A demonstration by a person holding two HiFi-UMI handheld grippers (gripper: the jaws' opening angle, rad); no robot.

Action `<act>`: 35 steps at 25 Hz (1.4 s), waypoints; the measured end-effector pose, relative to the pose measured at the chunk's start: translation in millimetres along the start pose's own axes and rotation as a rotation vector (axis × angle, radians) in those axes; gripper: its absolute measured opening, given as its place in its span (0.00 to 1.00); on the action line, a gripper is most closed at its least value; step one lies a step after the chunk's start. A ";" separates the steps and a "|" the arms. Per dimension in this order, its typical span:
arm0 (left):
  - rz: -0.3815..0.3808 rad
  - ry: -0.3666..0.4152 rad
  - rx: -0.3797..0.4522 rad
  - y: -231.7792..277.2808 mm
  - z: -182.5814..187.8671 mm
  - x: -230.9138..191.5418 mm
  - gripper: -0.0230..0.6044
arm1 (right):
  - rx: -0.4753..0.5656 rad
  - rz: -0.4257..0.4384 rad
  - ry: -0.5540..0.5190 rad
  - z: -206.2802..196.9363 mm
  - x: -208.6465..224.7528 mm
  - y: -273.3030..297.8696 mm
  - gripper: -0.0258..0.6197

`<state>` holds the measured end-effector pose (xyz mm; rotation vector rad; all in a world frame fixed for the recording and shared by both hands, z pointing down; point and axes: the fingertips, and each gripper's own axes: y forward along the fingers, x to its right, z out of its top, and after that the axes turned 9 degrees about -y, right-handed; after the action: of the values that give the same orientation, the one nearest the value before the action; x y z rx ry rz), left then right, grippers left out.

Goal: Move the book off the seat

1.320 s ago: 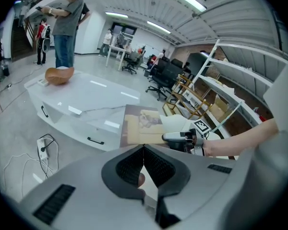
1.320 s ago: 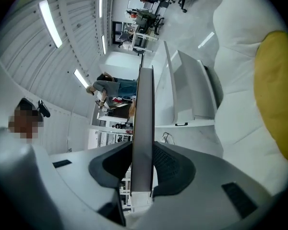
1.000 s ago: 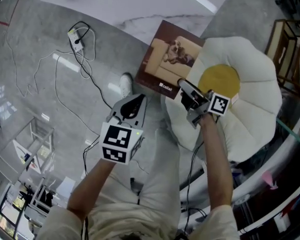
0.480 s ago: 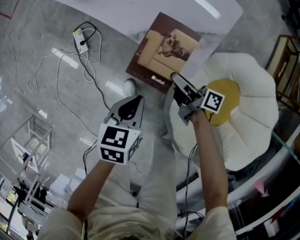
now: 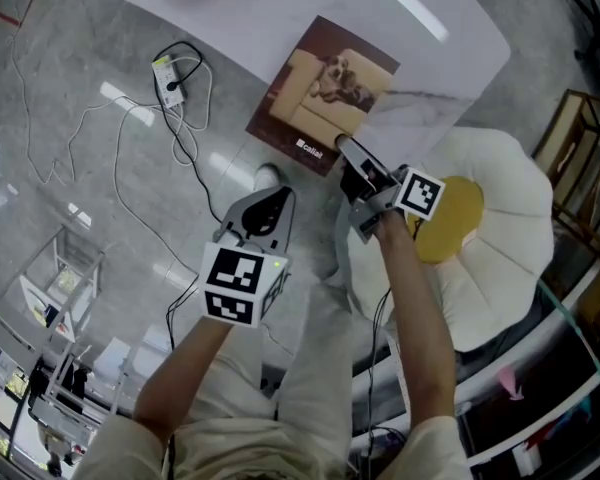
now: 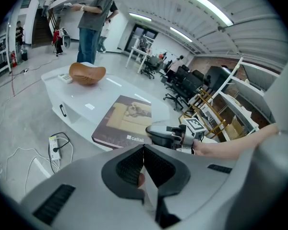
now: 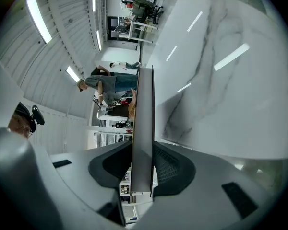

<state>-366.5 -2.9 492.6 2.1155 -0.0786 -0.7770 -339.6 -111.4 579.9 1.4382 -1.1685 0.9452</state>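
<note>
Worktop (image 5: pixel 420 28), white and marbled, lies beyond the egg-shaped seat cushion (image 5: pixel 500 268). Clear of that seat, the book (image 5: pixel 325 93) hangs over the worktop's edge, its near edge pinched in the right gripper's (image 5: pixel 355 163) jaws, likely for setting down there. Left gripper (image 5: pixel 268 206) waits, jaws together, empty.

You're looking down at a white marbled table (image 5: pixel 280 13) that is standing on a glossy grey floor (image 5: pixel 90 38). A brown bowl (image 6: pixel 87 73) is sitting on the tabletop toward the end away from the seat (image 5: pixel 520 278), and a small white object (image 6: pixel 65 78) is lying just beside it, nearer the edge. On the floor, a power strip (image 5: pixel 170 73) is lying close to the table's long edge, with its cables (image 5: pixel 192 173) trailing across the floor toward you.
</note>
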 end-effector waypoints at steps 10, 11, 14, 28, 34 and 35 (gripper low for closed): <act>0.018 -0.077 -0.002 9.5 32.5 -71.5 0.06 | -0.109 -0.052 -0.037 25.9 13.8 93.2 0.25; 0.020 -0.082 0.000 10.4 35.4 -77.2 0.06 | -0.114 -0.053 -0.042 28.7 13.9 100.9 0.25; 0.027 -0.093 0.012 15.6 38.2 -87.7 0.06 | -0.113 -0.050 -0.046 36.2 16.4 115.0 0.25; 0.025 -0.130 0.043 22.9 70.3 -112.8 0.06 | -0.158 -0.093 -0.089 69.7 12.0 172.2 0.25; 0.027 -0.157 0.057 15.9 70.9 -119.2 0.06 | -0.185 -0.162 -0.155 76.7 13.5 183.2 0.26; 0.031 -0.158 0.057 15.2 69.6 -121.7 0.06 | -0.192 -0.202 -0.181 78.8 18.4 183.1 0.26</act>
<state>-499.8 -22.7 534.4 2.0984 -0.2203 -0.9322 -515.8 -195.5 624.3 1.4757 -1.1845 0.5570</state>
